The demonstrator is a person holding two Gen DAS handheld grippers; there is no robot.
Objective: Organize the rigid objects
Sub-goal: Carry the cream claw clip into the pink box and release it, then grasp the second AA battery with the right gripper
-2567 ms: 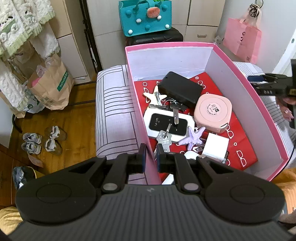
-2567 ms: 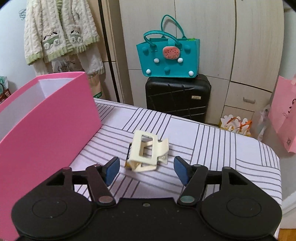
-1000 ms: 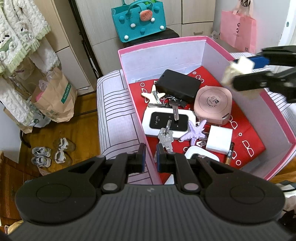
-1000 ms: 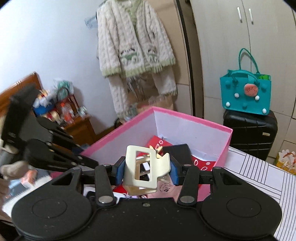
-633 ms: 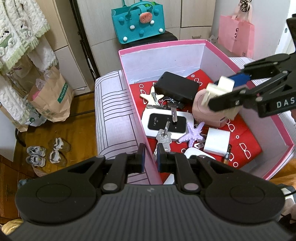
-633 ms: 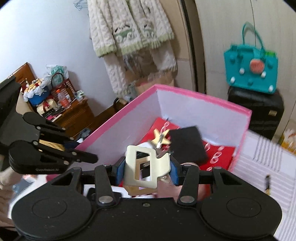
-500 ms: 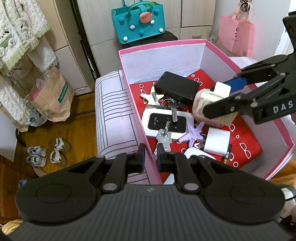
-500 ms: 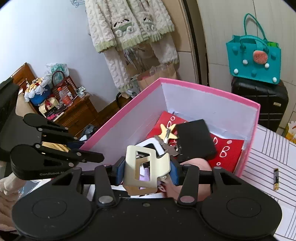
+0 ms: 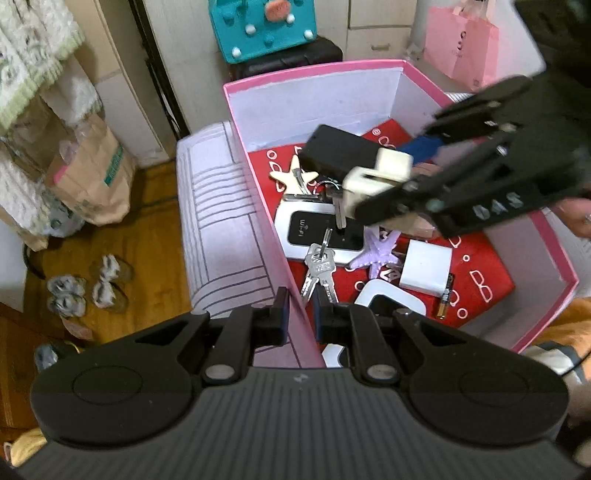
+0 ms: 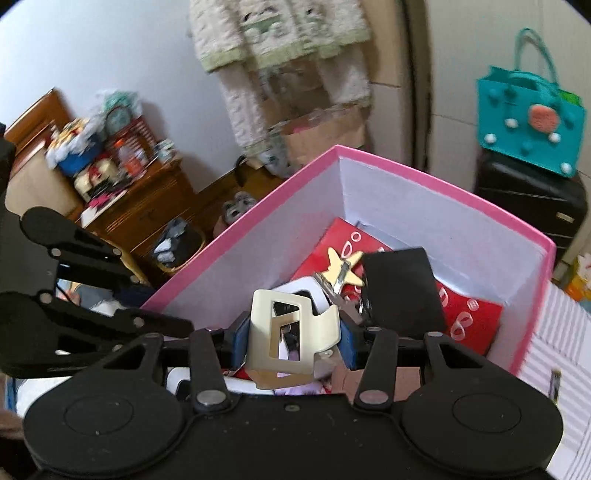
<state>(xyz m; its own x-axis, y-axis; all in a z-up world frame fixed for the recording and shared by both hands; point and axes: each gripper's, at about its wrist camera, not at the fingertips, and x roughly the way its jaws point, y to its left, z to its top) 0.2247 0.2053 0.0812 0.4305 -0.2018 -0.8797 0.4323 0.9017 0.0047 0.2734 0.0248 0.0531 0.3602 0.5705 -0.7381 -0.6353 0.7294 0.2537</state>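
Note:
My right gripper (image 10: 293, 338) is shut on a cream hair claw clip (image 10: 291, 339) and holds it in the air above the inside of the pink box (image 9: 480, 107). In the left wrist view the clip (image 9: 376, 177) hangs over the white wifi router (image 9: 317, 232), in front of the black case (image 9: 340, 153). My left gripper (image 9: 300, 317) is shut on the box's near left wall (image 9: 269, 229). On the red lining lie keys (image 9: 319, 269), a purple starfish (image 9: 376, 254), a white cube (image 9: 424, 269), a battery (image 9: 445, 299) and a yellow star (image 9: 295, 177).
The box stands on a striped cloth (image 9: 218, 221). A second battery (image 10: 554, 384) lies on the cloth outside the box. Behind are a teal bag (image 9: 262, 26) on a black suitcase (image 9: 303, 59), a paper bag (image 9: 96, 177) and shoes (image 9: 85, 288) on the wooden floor.
The right gripper has carried the clip leftward and further in over the box, and now tilts more downward. The left gripper has stayed shut on the box wall.

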